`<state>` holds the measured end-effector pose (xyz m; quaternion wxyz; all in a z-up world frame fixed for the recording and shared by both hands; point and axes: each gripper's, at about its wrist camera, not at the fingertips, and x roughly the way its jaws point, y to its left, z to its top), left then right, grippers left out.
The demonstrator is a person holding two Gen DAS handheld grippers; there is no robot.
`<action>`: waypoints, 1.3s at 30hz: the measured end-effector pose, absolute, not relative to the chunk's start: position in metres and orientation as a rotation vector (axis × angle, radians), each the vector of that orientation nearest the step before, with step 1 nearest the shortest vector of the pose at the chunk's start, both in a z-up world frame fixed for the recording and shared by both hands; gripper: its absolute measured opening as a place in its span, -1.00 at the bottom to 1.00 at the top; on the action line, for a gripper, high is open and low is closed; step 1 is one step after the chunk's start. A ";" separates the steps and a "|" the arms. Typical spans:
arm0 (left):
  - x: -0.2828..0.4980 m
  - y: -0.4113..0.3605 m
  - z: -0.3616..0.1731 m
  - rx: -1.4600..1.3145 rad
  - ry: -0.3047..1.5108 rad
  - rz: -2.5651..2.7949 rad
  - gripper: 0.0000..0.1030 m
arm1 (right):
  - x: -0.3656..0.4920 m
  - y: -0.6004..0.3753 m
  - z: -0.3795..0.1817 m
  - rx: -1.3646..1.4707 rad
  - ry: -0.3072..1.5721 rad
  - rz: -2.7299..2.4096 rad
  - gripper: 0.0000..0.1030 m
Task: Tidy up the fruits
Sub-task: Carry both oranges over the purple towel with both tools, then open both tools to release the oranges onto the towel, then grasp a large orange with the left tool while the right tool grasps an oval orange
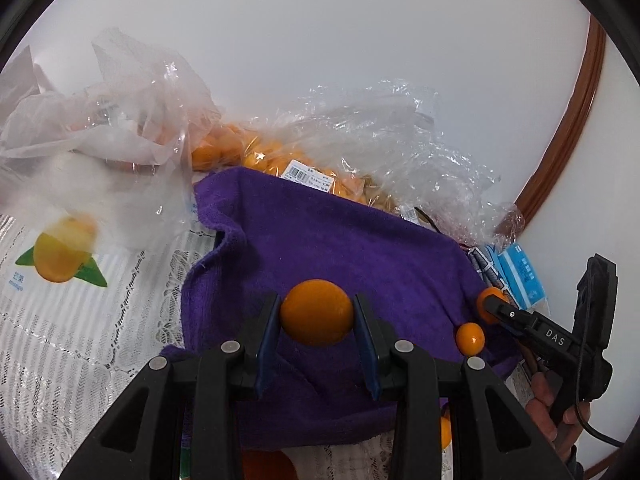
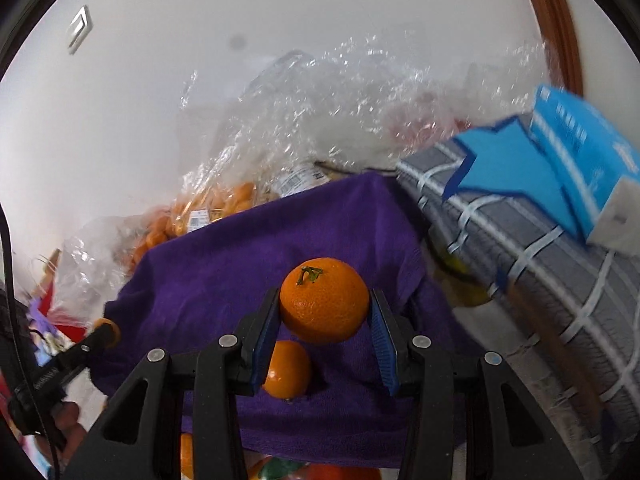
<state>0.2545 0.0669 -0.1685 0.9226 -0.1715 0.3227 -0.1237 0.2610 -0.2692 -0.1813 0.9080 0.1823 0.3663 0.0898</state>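
My left gripper [image 1: 317, 314] is shut on a smooth orange fruit [image 1: 317, 312] and holds it above a purple towel [image 1: 320, 240]. My right gripper [image 2: 324, 312] is shut on a mandarin with a green stem [image 2: 324, 300], also above the purple towel [image 2: 240, 264]. A second mandarin [image 2: 288, 370] lies on the towel just below the right gripper. In the left wrist view the right gripper [image 1: 494, 306] shows at the towel's right edge with its mandarin [image 1: 486, 300], and a small orange fruit [image 1: 471, 339] lies beside it.
Clear plastic bags of small orange fruit [image 1: 280, 160] lie behind the towel, also in the right wrist view [image 2: 208, 208]. A crumpled bag [image 1: 100, 128] and a mango-printed pack [image 1: 60, 260] are at left. A grey checked cloth [image 2: 520, 240] and blue box [image 2: 580, 152] sit at right.
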 end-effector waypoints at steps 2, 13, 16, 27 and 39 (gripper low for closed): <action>0.255 0.064 -0.168 -0.337 0.663 -0.251 -0.34 | 0.263 -0.266 -0.185 0.368 0.767 0.176 -0.16; 0.257 0.058 -0.168 -0.305 0.679 -0.234 -0.34 | 0.263 -0.264 -0.189 0.349 0.777 0.165 -0.15; 0.257 0.057 -0.167 -0.297 0.679 -0.230 -0.34 | 0.263 -0.260 -0.189 0.330 0.781 0.163 -0.12; 0.257 0.054 -0.167 -0.279 0.686 -0.230 -0.34 | 0.250 -0.261 -0.180 0.327 0.732 0.145 -0.01; 0.254 0.052 -0.162 -0.274 0.656 -0.238 -0.28 | 0.214 -0.254 -0.141 0.233 0.640 0.055 0.08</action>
